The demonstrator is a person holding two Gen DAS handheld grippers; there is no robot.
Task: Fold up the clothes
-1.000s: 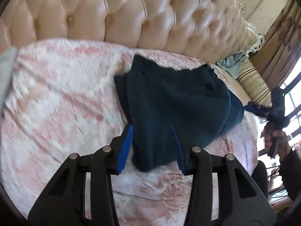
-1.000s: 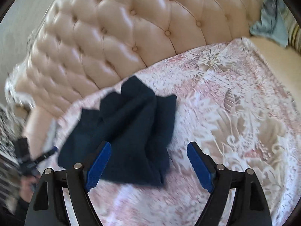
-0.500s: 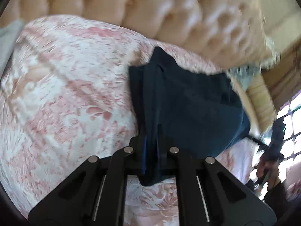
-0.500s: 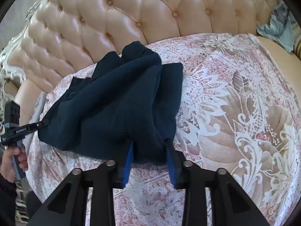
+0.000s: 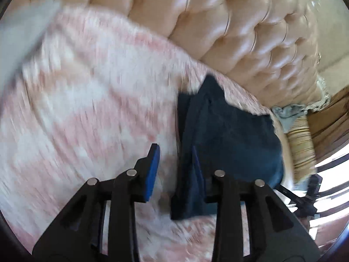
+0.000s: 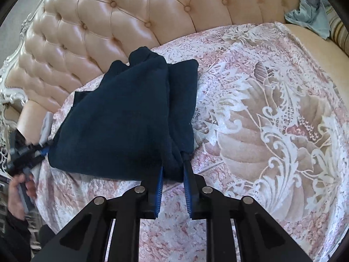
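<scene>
Bed (image 6: 272, 131): you are working over a pink patterned cover, below a padded headboard (image 6: 122, 21).
Garment (image 6: 122, 118): the dark blue garment is lying bunched near the headboard.
Right claw (image 6: 173, 182): it is pinching the garment's near corner, its jaws having just been closing.
Left claw (image 5: 174, 163): it is opening again, cloth lying against one pad only.
Risk: you are risking a lopsided lift; the left corner may be dropping away, since only your right side is gripping.
</scene>
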